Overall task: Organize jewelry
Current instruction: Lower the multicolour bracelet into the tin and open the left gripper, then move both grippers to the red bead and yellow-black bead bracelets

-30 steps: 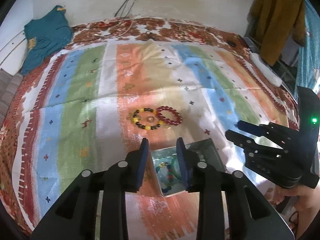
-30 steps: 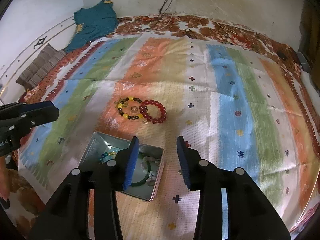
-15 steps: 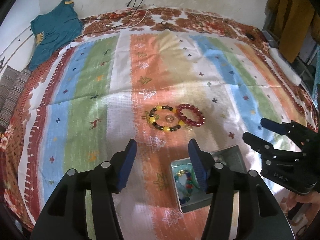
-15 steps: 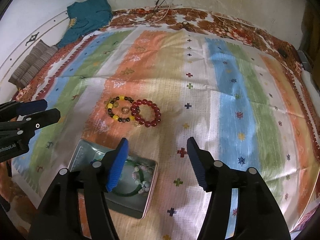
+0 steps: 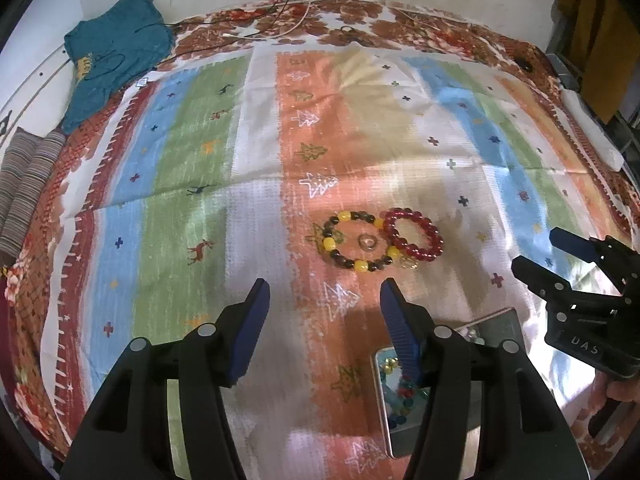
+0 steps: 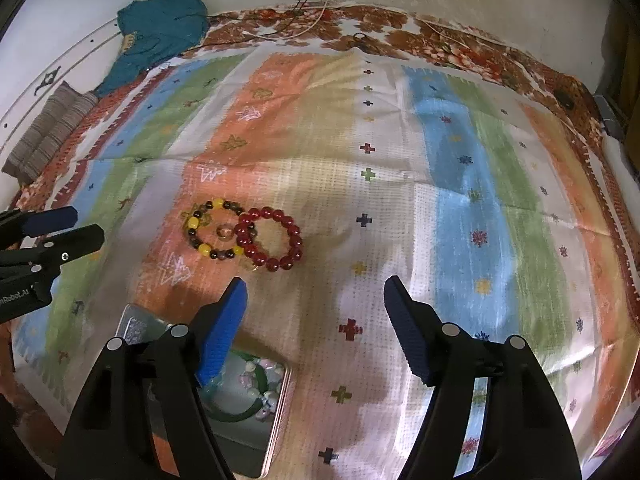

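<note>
Both grippers hover empty over the striped cloth (image 5: pixel 256 208), the left gripper (image 5: pixel 323 300) and right gripper (image 6: pixel 314 298) each spread wide. Ahead lie the yellow-and-dark bracelet (image 5: pixel 354 240) and the red bracelet (image 6: pixel 272 238), touching. The tin box (image 6: pixel 276 408) sits nearer, holding beads.

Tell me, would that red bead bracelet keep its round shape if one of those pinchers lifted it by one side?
Probably not. The red bead bracelet looks like separate round beads on a string, so it would likely sag into a drooping loop. The glossy beads may slip between flat fingers. It touches the yellow-and-dark bracelet, so that one might get dragged along.
</note>
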Demonstrator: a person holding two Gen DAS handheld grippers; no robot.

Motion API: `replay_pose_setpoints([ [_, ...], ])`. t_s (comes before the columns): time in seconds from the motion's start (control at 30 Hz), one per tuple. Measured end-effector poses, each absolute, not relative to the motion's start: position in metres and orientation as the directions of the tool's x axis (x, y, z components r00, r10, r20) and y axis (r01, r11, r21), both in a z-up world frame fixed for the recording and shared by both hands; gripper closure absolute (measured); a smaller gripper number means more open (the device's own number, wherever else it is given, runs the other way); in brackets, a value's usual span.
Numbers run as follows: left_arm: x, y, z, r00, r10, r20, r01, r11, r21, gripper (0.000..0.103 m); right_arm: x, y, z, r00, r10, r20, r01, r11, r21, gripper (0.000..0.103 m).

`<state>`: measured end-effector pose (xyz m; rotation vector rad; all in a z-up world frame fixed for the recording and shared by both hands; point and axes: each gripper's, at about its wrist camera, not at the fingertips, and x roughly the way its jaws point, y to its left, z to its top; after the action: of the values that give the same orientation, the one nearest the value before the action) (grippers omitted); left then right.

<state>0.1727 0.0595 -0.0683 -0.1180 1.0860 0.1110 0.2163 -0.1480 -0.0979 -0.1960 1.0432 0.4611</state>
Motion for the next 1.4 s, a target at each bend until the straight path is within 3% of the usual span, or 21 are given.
replay_pose_setpoints([
  [1.03, 0.222, 0.058, -0.103, 0.403, 0.063, -0.913, -0.122, 0.992, 0.015, 0.043, 0.262, -0.134, -0.131, 0.363, 0.269, -0.892, -0.432, 0.897, 0.095, 0.030],
  [1.4, 0.242, 0.066, -0.114, 0.392, 0.037, -0.919, -0.133, 0.991, -0.017, 0.043, 0.277, -0.126, -0.141, 0.324, 0.286, -0.902, -0.434, 0.892, 0.127, 0.030],
])
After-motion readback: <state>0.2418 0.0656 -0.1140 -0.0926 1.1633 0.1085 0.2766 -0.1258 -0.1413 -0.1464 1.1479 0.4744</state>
